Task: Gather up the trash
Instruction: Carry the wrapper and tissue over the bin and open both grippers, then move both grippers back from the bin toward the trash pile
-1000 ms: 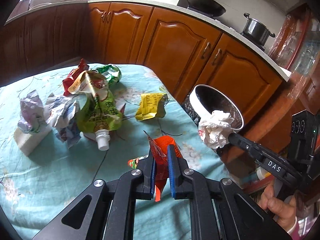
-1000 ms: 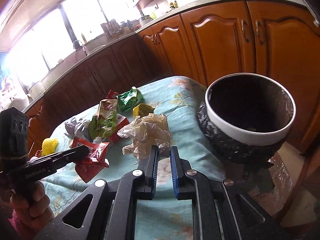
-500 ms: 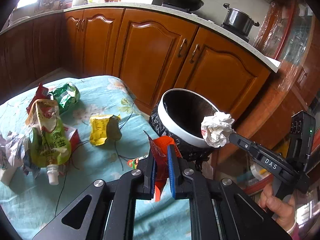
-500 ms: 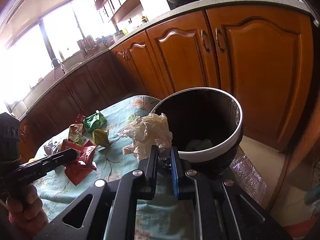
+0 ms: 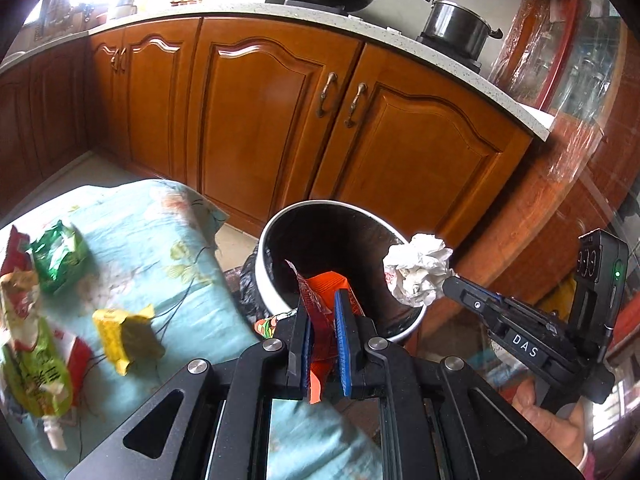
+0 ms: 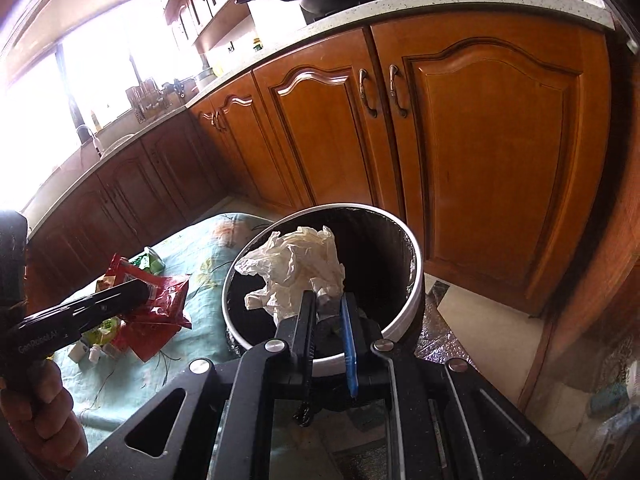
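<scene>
Two bits of trash, one in each of my tongs, both at the bin.

My left tongs point(image 5: 323, 322) are pinched tight on a red wrapper point(image 5: 320, 292). It stands up tall between the pads, long side up, with its tip poking toward the bin point(image 5: 276, 292). My right tongs point(image 6: 326, 312) are squeezed on a white paper ball point(image 6: 296, 264). The ball is round and lumpy, so it has no long side. It hangs right over the dark hole of the bin. The red wrapper sits at the near rim, so I think my right hand is nearer to dropping. More trash lies behind on the table point(image 5: 132, 216): a yellow packet point(image 5: 124, 334) and a green bag point(image 5: 60, 254).
</scene>
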Motion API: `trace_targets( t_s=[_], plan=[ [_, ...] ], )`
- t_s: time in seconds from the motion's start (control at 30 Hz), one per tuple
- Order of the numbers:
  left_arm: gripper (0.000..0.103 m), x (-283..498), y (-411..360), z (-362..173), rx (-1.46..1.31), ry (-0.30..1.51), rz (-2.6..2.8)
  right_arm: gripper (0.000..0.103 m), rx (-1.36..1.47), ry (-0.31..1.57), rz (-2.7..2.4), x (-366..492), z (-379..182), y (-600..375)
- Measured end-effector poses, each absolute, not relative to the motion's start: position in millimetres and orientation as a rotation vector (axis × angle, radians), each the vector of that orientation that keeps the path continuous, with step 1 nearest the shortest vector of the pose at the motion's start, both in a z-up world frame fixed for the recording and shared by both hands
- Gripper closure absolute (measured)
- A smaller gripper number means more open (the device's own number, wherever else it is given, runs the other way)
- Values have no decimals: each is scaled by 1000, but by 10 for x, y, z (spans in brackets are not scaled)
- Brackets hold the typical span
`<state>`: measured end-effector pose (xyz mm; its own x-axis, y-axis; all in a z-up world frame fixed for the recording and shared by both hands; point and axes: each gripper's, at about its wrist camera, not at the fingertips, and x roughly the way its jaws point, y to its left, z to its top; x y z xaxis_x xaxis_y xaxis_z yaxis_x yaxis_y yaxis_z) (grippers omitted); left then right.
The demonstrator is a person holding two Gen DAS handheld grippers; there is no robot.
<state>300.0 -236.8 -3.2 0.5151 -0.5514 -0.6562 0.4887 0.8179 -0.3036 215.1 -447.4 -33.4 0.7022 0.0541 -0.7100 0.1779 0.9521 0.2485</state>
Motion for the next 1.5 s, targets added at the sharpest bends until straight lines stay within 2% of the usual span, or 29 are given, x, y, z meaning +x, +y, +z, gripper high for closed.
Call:
trace_targets(
  t_s=[0.5,0.53,0.6,0.63,0.67,0.73,0.83,0.97,1.07,1.5],
  plan=[
    [93,3461,-2968,-280,1,876,-625,91,264,852,-85,2438,-502,-4606],
    [89,3502,-3004,-308,7,895,-635,89,263,857,-86,2454,-515,-4606],
    [72,3547,-3027,-342,4,919,-644,85,264,870,-85,2470,-548,-4615],
    [56,3564,-3026,-340,0,915,-638,77,266,875,-87,2483,-561,-4629],
    [50,3562,-3023,-331,-1,902,-632,58,270,875,-89,2484,-566,-4643],
    [50,3546,-3006,-327,-1,891,-624,43,287,854,-90,2445,-556,-4671],
    [49,3508,-2925,-350,-19,896,-620,39,317,832,-94,2357,-542,-4689],
    [42,3384,-2745,-397,-41,897,-599,21,366,795,-83,2231,-509,-4671],
    [40,3221,-2558,-435,-54,892,-576,12,395,772,-65,2142,-477,-4594],
    [38,2414,-1493,-374,-127,882,-433,8,452,802,91,1900,-529,-3784]
  ],
)
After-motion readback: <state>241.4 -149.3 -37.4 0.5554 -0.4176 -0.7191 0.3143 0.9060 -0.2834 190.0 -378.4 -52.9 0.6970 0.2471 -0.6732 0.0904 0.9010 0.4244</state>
